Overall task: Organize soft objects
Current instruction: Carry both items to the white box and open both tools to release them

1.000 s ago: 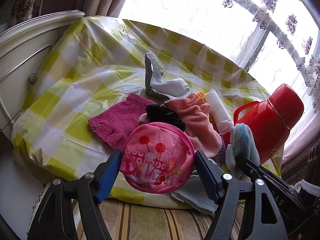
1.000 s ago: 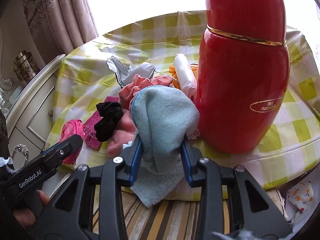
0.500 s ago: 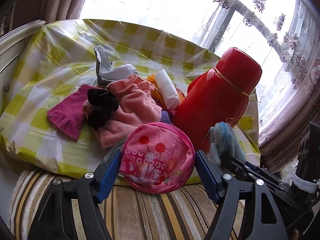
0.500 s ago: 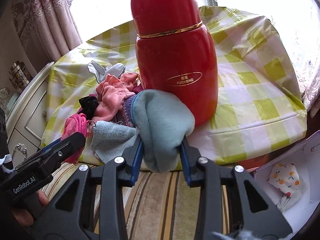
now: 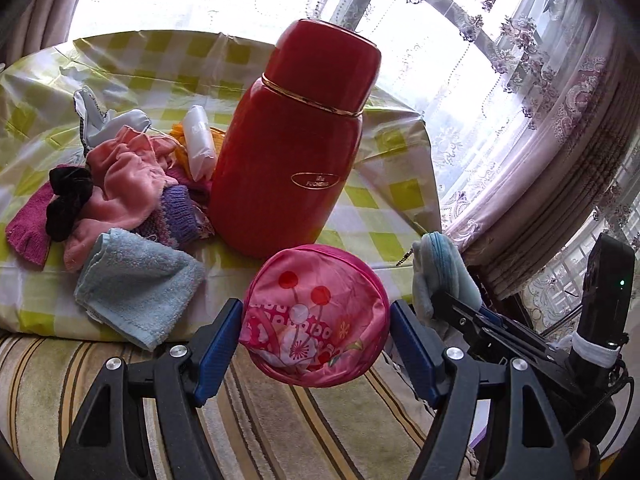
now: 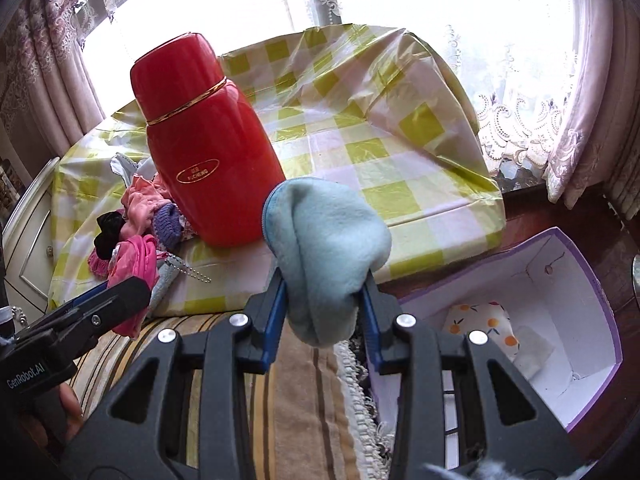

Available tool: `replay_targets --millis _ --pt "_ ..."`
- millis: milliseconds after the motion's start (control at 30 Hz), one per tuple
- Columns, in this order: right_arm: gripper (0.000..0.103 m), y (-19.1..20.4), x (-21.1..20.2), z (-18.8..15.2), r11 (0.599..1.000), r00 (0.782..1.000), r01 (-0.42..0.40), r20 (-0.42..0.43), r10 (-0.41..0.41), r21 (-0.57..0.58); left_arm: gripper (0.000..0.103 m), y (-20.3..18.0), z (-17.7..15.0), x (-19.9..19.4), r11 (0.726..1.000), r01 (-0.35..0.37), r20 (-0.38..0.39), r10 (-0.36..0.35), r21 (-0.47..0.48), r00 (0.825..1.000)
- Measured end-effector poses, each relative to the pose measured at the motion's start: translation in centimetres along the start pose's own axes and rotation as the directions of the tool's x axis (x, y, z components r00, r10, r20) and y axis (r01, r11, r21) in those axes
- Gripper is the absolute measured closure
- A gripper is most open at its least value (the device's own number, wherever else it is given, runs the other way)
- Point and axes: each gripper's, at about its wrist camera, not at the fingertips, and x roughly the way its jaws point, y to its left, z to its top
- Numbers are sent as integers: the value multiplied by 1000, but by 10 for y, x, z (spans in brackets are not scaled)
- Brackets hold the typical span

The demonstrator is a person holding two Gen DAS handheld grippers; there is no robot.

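Left tongs (image 5: 316, 344) clamp a round pink floral fabric pouch (image 5: 316, 312); right tongs (image 6: 324, 320) clamp a pale blue fleece pouch (image 6: 328, 256), near the white purple-rimmed cardboard box (image 6: 576, 280). Box holds one orange-print cloth (image 6: 484, 324). Left of the red thermos flask (image 5: 288, 148), a clothes pile (image 5: 128, 188) remains on the desk (image 6: 360, 152).

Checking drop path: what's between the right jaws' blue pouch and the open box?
Nothing solid in the right wrist view: only rug fringe lies between blue pouch and box.
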Motion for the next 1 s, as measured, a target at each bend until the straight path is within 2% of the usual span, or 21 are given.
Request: replay_targets --millis 267,433,567,633,833,1000 --pt "64 -62 -18 -10 992 995 97 -24 -95 77 28 -44 -2 17 993 104 -56 -102 51 993" --pt "60 -93 -27 -13 978 987 160 -33 -157 135 27 -69 -1 24 979 192 -85 -186 71 979" --pt "38 -107 -31 -10 963 977 211 -39 -208 170 21 -88 -1 31 959 273 -127 -262 78 957" --pt "38 -112 -32 -8 960 976 215 -34 -213 180 19 -92 -1 33 951 299 -147 -286 74 947" --pt "37 -112 -31 -9 961 980 201 -41 -197 189 19 -85 -4 37 953 299 -170 -288 46 942" --pt "37 -100 -32 -8 975 986 168 -28 -166 148 19 -73 -5 36 963 269 -159 -262 27 952"
